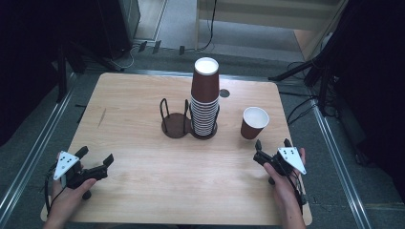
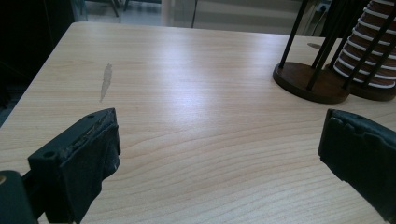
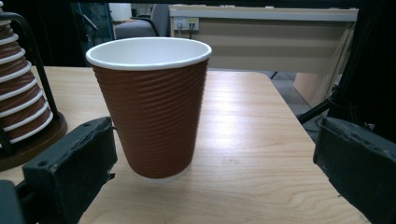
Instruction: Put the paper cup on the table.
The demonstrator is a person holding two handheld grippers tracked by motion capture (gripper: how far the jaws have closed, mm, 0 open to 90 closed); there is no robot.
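- Left gripper [image 1: 98,157] sits low at the near left corner of the table [image 1: 143,191], jaws spread wide with nothing but bare wood between them. Its own view has the same: both black jaws far apart, tabletop in the gap.
- Right gripper [image 1: 272,143] is at the near right side, jaws also wide and holding nothing. It's aimed at the cup [image 1: 254,122], which stands upright, mouth up, just ahead of the jaws and not touching them as far as I can see.
- From the right gripper view the cup [image 3: 152,107] is brown and ribbed with a white rim, sitting between the two jaws' lines of sight but farther out.
- Mid-table there's a dark two-ring holder [image 1: 177,125]. The left ring is bare; the right ring carries a tall stack [image 1: 205,98] of the same brown cups, upside down.
- There's a grey smudge [image 2: 106,81] on the wood on the left side.
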